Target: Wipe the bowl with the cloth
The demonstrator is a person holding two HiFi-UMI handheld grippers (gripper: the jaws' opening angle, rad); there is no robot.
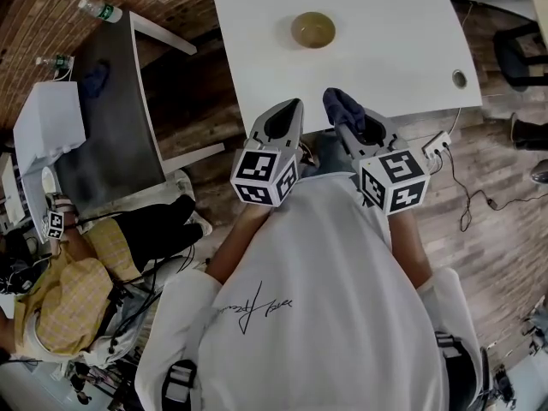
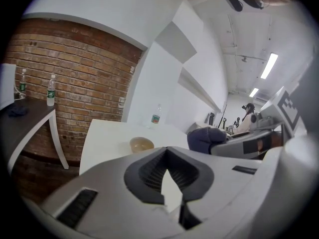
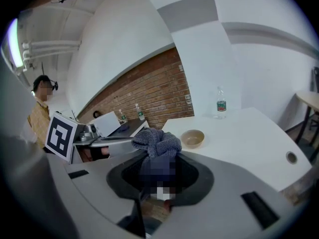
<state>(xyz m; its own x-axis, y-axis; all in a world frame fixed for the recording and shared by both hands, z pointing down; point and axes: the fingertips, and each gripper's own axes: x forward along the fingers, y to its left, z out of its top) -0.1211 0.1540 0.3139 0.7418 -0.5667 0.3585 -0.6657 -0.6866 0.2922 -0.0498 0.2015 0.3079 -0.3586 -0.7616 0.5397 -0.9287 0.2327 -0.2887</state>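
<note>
A tan bowl (image 1: pixel 312 29) stands alone on the white table (image 1: pixel 385 58), far from the near edge; it also shows as the bowl (image 2: pixel 141 144) and the bowl (image 3: pixel 192 138). My right gripper (image 1: pixel 341 103) is shut on a dark blue cloth (image 1: pixel 343 105), which bunches out past the jaw tips as the cloth (image 3: pixel 157 142). It hovers at the table's near edge. My left gripper (image 1: pixel 291 110) hangs beside it, just off the table edge, jaws shut with nothing between them (image 2: pixel 167 151).
A grey side table (image 1: pixel 116 118) stands to the left with water bottles (image 1: pixel 98 10) and a dark cloth (image 1: pixel 94 80). A seated person (image 1: pixel 68 289) is at lower left. A water bottle (image 3: pixel 221 106) stands at the white table's far end. Cables lie on the floor (image 1: pixel 462 187).
</note>
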